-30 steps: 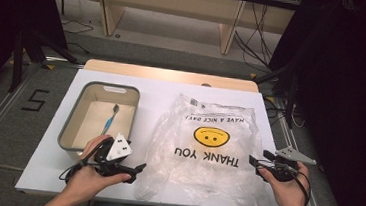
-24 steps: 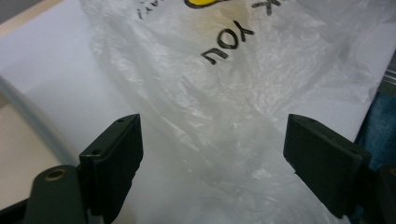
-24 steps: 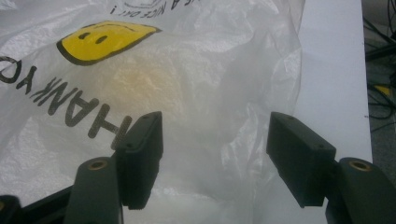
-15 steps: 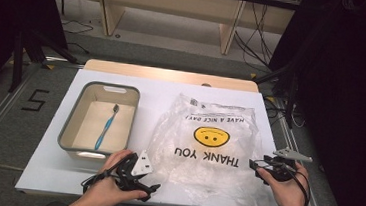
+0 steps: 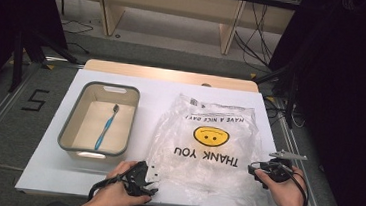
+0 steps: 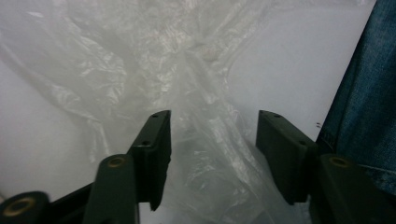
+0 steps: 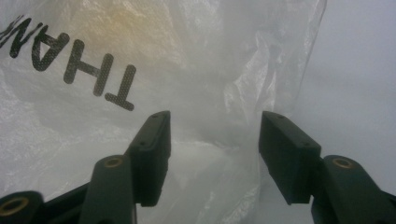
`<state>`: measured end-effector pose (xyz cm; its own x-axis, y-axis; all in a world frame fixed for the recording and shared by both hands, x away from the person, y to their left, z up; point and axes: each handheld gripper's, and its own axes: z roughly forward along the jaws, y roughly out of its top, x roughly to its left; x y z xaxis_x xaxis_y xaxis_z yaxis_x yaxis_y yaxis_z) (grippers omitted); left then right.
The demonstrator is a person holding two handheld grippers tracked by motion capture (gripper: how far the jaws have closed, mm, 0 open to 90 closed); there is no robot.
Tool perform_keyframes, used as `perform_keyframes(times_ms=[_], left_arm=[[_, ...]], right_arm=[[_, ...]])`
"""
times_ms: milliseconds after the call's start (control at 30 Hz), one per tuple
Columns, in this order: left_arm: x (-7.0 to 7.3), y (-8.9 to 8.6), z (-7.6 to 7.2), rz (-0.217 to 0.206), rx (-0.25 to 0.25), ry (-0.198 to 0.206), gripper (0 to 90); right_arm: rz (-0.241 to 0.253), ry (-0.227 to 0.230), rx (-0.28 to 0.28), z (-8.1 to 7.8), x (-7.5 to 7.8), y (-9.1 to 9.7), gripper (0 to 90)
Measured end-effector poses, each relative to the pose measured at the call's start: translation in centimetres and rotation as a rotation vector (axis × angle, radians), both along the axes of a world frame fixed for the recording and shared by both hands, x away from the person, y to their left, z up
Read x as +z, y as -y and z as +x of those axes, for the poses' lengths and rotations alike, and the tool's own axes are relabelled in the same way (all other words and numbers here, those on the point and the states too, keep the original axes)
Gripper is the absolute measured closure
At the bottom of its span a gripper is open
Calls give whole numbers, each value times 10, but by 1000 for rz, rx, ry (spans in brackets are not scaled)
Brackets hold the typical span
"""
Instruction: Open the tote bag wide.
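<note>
A clear plastic bag (image 5: pixel 210 145), printed with a yellow smiley and "THANK YOU", lies crumpled on the white table (image 5: pixel 157 88). At its near left corner sits my left gripper (image 5: pixel 150 184). In the left gripper view the jaws (image 6: pixel 212 158) stand open around a bunched fold of the bag (image 6: pixel 201 93); they have just been closing, and the pads do not press on it. My right gripper (image 5: pixel 252 168) is at the bag's right edge. Its jaws (image 7: pixel 212 158) are open too, have just been closing, and have the bag's film (image 7: pixel 187 70) between them.
A grey bin (image 5: pixel 68 128) stands on the left of the table with a blue toothbrush (image 5: pixel 106 126) lying in it. The table's near edge runs just below both hands. A denim-clad leg (image 6: pixel 369 93) shows beside the left gripper. Cables and desk legs lie beyond the far edge.
My left hand has moved from beside the bin rightward and toward the near edge, down to the bag's corner. The right hand has stayed in place.
</note>
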<state>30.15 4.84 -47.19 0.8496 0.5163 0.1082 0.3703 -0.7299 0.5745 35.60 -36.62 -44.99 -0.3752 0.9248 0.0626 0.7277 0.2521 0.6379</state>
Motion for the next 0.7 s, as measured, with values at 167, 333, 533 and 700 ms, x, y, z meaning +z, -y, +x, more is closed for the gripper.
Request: perform_keyframes(times_ms=[167,333,533,700], left_arm=[[-3,4,7,5,18,-43,629],[-2,4,13,-3,19,-88,803],[0,7,25,50,64,-28,891],[13,9,45,32,140,35,893]], right_arm=[[10,-48,5,0,-3,0,552],[12,-88,20,1,-5,-1,677],[27,-103,32,2,-4,-1,868],[52,-70,13,3,-1,1,900]])
